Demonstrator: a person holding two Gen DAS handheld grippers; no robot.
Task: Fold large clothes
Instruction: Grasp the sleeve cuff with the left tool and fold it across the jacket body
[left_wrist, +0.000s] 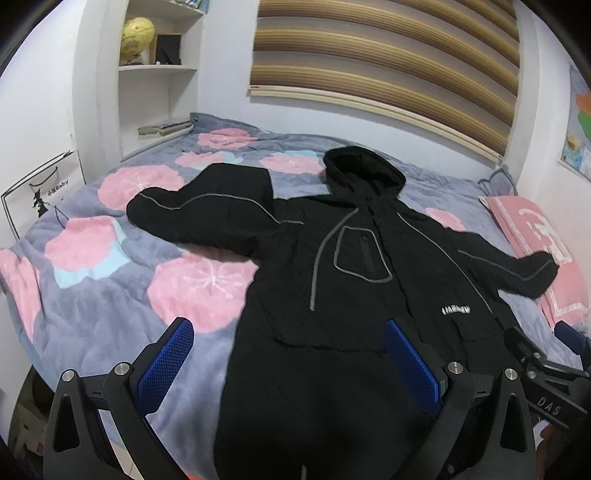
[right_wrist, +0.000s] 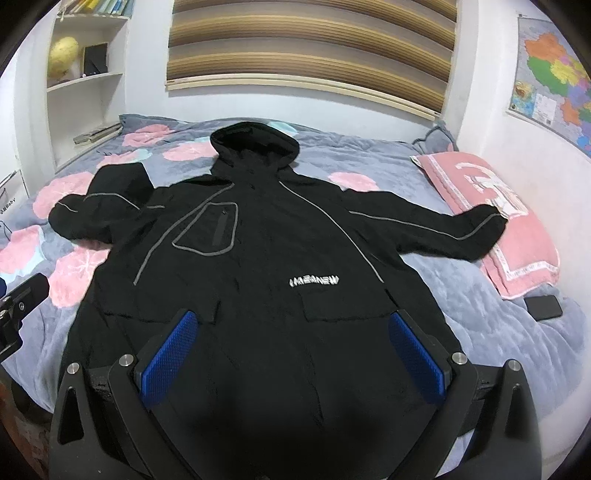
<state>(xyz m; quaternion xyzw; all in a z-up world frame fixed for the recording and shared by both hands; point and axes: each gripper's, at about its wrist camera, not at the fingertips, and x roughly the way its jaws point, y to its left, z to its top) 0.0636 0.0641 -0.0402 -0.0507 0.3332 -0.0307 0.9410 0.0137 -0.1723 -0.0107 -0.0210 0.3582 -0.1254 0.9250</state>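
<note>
A large black hooded jacket (left_wrist: 351, 258) with grey piping lies flat, front up, on the bed, hood toward the wall and both sleeves spread out; it also shows in the right wrist view (right_wrist: 266, 251). Its left sleeve (left_wrist: 199, 210) is bent, its right sleeve (right_wrist: 436, 229) reaches onto a pink pillow. My left gripper (left_wrist: 288, 332) is open and empty above the jacket's lower left edge. My right gripper (right_wrist: 295, 325) is open and empty above the jacket's lower middle. The right gripper also shows at the right edge of the left wrist view (left_wrist: 546, 369).
The bed has a grey quilt with pink flowers (left_wrist: 110, 258). A pink pillow (right_wrist: 491, 206) lies at the right, with a black phone (right_wrist: 543, 306) beside it. White shelves with a globe (left_wrist: 136, 37) stand at the back left. A map (right_wrist: 554, 70) hangs on the right wall.
</note>
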